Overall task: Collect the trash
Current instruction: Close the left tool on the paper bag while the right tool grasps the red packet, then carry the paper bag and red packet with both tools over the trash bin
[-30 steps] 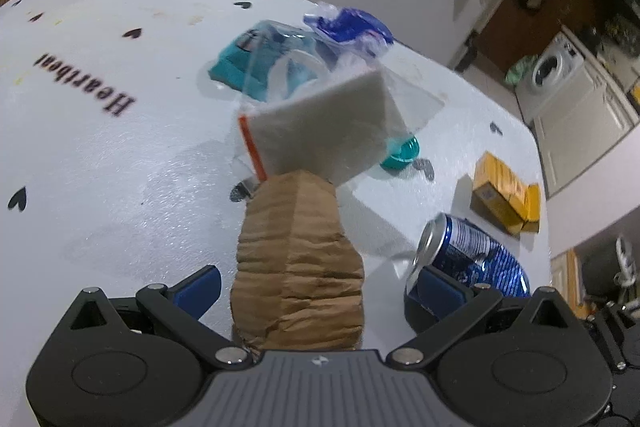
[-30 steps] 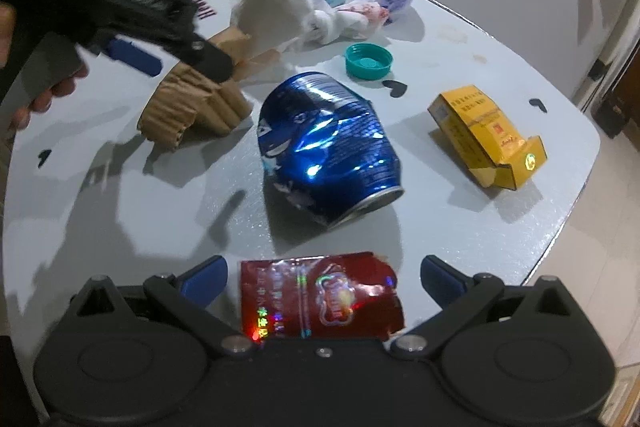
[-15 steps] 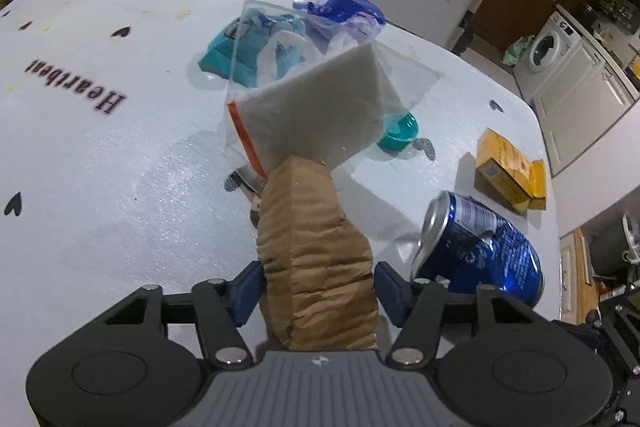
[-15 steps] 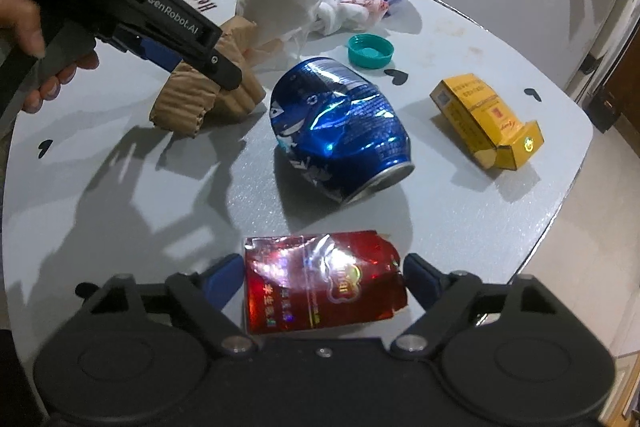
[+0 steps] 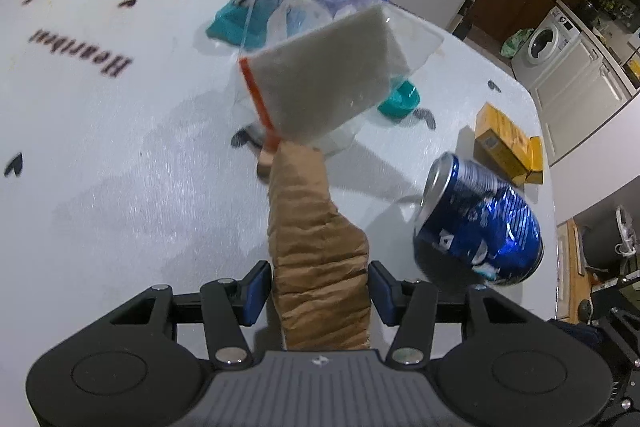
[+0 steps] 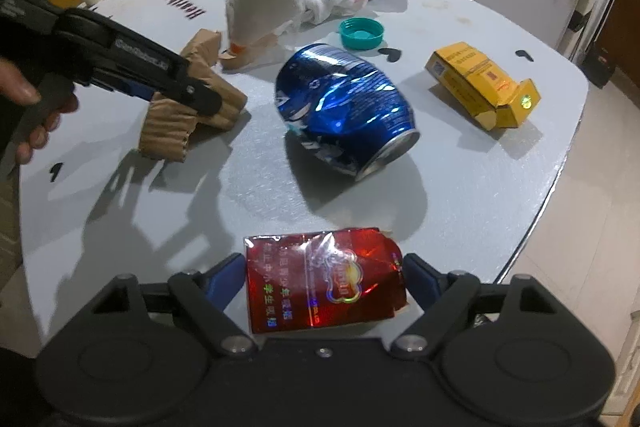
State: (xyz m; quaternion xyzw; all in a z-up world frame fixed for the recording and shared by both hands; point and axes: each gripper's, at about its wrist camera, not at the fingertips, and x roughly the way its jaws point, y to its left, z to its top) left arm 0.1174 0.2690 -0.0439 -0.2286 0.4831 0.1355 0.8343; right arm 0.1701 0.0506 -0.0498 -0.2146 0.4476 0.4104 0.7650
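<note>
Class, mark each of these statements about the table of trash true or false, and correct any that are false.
1. The blue can lies on its side. True.
2. The bottle cap is red. False: it is teal.
3. The left gripper has the crumpled brown paper between its fingers. True.
4. The red packet sits between the left gripper's fingers. False: it sits in the right gripper.
5. The yellow box stands on top of the can. False: it lies apart on the table.

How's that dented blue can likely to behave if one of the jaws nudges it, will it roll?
The blue can lies on its side on the table, so a nudge across its length would probably roll it. Its crumpled, dented wall suggests an uneven, wobbling roll that stops soon. Dented this deeply with an open end, it is probably empty and light, so it may skid.
</note>
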